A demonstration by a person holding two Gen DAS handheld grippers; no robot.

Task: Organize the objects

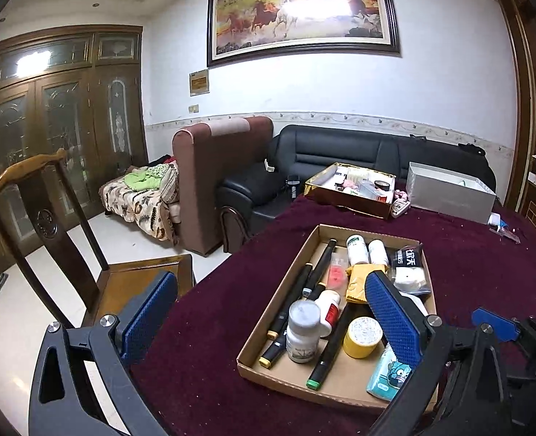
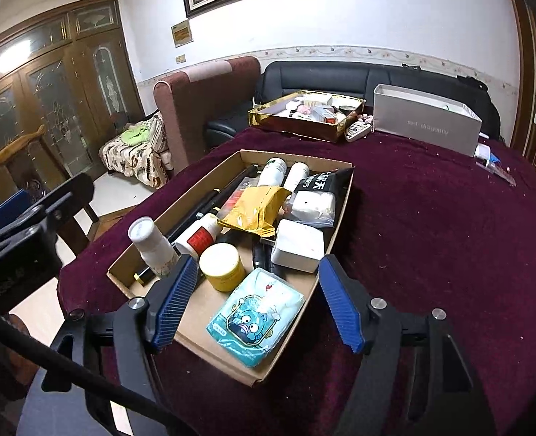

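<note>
Maroon tablecloth (image 2: 431, 218), one cardboard tray (image 2: 340, 189) of small items, both grippers apart and empty.
Tray holds three white bottles, one yellow jar (image 2: 221, 266), one tissue pack (image 2: 255, 321), several black pens (image 1: 320, 261). Left gripper (image 1: 271, 319) gapes wide over tray's near left; right gripper (image 2: 257, 301) angled down, fingers straddling the tissue pack without touching.

Both tools share one build. The left gripper (image 1: 271, 309) has matte black angular arms with triangular cut-outs, round silver screws at the pivots, and blue pads (image 1: 395, 312) textured with fine dots. The right gripper (image 2: 257, 301) shows ribbed blue pads (image 2: 340, 309); a black cable crosses at eight o'clock.
</note>
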